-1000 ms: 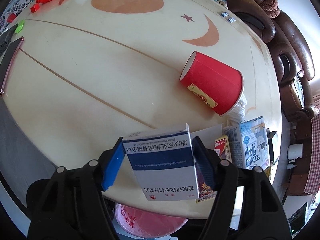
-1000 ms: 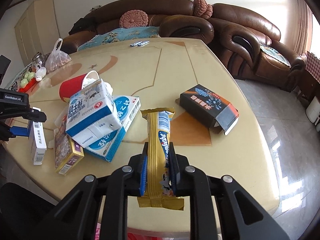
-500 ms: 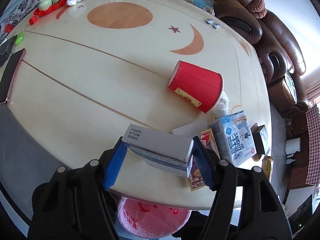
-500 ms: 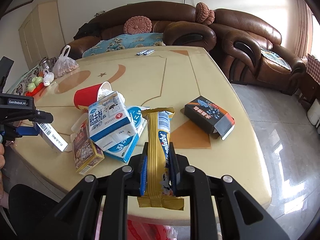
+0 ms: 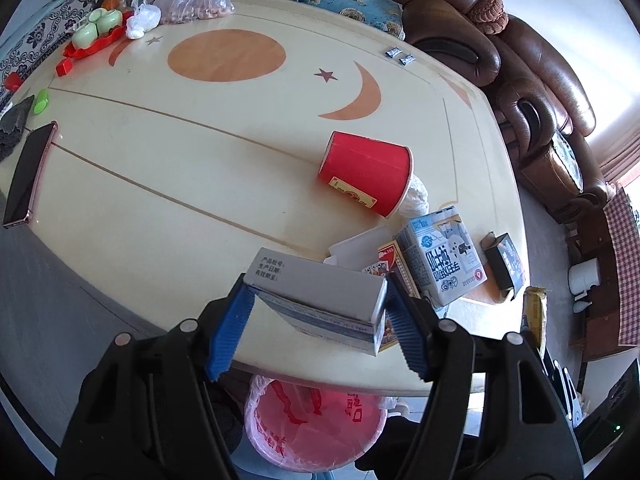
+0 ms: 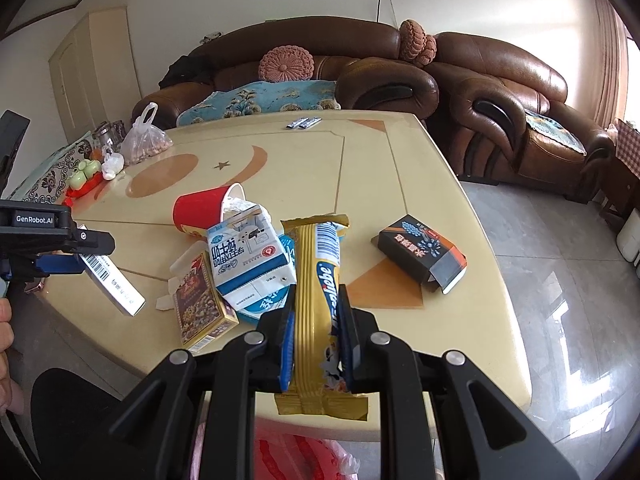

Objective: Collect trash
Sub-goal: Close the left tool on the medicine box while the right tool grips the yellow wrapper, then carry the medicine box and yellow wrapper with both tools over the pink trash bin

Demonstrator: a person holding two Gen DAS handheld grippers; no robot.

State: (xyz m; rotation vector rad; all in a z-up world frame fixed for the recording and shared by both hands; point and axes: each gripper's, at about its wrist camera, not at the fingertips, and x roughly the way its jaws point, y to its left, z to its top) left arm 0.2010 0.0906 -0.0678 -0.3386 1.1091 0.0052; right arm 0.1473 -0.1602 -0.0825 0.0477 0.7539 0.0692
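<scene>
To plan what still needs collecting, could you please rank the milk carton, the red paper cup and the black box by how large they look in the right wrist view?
1. milk carton, largest, though nearest the camera.
2. black box.
3. red paper cup, partly hidden behind the carton, so its rank against the box is unsure.

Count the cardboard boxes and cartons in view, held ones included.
5, more may be hidden: medicine box in left gripper; milk carton on blue box; snack box beside them; black box apart, rightward.
</scene>
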